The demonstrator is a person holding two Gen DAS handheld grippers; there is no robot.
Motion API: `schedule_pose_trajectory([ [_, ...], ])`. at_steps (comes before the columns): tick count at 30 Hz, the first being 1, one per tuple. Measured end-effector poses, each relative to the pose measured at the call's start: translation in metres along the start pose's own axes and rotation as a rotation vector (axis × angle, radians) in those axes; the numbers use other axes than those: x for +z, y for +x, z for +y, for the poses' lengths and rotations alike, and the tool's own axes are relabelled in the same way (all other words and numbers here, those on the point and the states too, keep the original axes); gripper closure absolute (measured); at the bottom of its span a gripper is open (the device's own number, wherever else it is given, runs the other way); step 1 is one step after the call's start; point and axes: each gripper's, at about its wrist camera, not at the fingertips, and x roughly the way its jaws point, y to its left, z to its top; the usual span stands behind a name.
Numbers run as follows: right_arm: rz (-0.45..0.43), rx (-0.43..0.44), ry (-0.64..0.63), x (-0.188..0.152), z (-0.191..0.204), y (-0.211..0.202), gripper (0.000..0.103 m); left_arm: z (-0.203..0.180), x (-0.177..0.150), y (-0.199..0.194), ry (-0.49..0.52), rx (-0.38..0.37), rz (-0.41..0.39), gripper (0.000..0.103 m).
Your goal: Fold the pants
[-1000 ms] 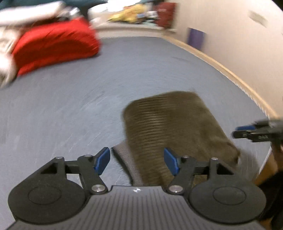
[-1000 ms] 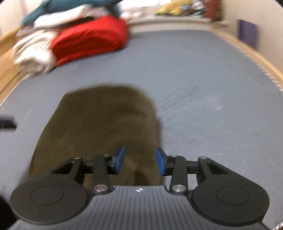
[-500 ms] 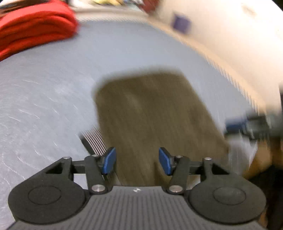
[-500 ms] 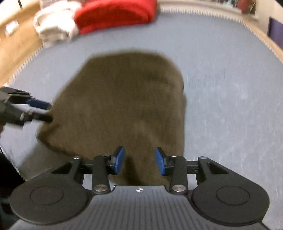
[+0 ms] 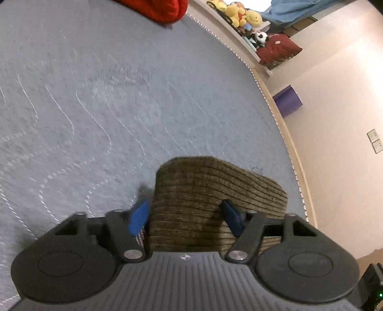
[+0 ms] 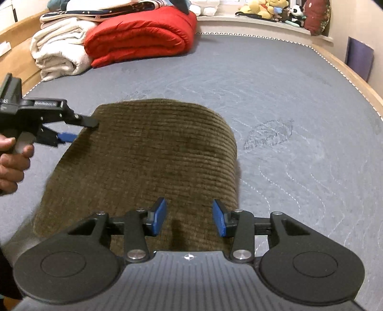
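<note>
The near edge of the folded pants is hidden behind the right gripper. The red duvet, beyond the pants, is cropped by the top edge.

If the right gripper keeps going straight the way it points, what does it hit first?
Most likely the folded brown pants: the open right gripper already sits over their near edge. How high it hovers is unclear.

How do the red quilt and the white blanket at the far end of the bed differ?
The red quilt is bright red and smooth; the white blanket is cream and looks fluffier. The quilt lies nearer the middle of the bed, the blanket at its left edge. Both are folded, and they touch.
</note>
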Motion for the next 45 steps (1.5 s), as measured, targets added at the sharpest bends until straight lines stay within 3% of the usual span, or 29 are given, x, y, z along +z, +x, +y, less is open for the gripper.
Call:
schedule_pose_trajectory([
  [2,-0.013,-0.014,0.021,0.006,-0.001,0.001,0.058,-0.007,0.001,-0.011,0.051,0.0,-0.006,0.074],
  [3,-0.026,-0.023,0.035,0.009,-0.002,0.002,0.058,-0.01,0.003,-0.021,0.059,-0.026,-0.015,0.078],
  [5,-0.07,-0.041,0.064,0.017,-0.006,0.001,0.058,-0.018,0.004,-0.047,0.105,-0.068,-0.047,0.079],
  [7,-0.127,-0.042,0.099,0.025,-0.01,-0.002,0.058,-0.026,0.0,-0.07,0.17,-0.04,-0.083,0.079],
  [10,-0.175,-0.037,0.125,0.035,-0.01,0.0,0.058,-0.008,0.0,-0.08,0.142,0.069,-0.066,0.078],
  [13,-0.177,-0.004,0.145,0.045,-0.006,0.017,0.056,0.002,-0.006,-0.062,0.192,0.215,-0.005,0.064],
  [15,-0.155,0.004,0.12,0.051,0.001,0.033,0.056,-0.01,-0.012,-0.064,0.313,0.334,-0.06,0.061],
  [17,-0.135,-0.028,0.067,0.054,0.01,0.048,0.056,-0.027,-0.018,-0.078,0.41,0.379,-0.157,0.061],
  [19,-0.125,-0.082,0.035,0.057,0.015,0.062,0.048,-0.039,-0.025,-0.087,0.482,0.323,-0.211,0.061],
  [21,-0.095,-0.13,0.041,0.06,0.013,0.077,0.047,-0.045,-0.032,-0.081,0.528,0.258,-0.18,0.061],
  [23,-0.064,-0.154,0.05,0.061,0.011,0.092,0.048,-0.047,-0.039,-0.065,0.583,0.275,-0.142,0.061],
  [26,-0.061,-0.194,0.024,0.062,0.012,0.106,0.048,-0.036,-0.046,-0.029,0.629,0.362,-0.02,0.061],
  [32,-0.041,-0.192,0.072,0.068,0.006,0.115,0.048,-0.035,-0.038,-0.046,0.547,0.34,-0.047,0.061],
  [37,-0.087,-0.167,0.115,0.067,0.005,0.093,0.047,-0.04,-0.048,-0.074,0.582,0.282,-0.044,0.06],
  [41,-0.143,-0.172,0.073,0.057,0.019,0.047,0.047,-0.043,-0.065,-0.07,0.654,0.301,-0.007,0.061],
  [45,-0.14,-0.145,0.055,0.032,0.033,0.001,0.046,-0.053,-0.075,-0.079,0.672,0.244,0.001,0.061],
])
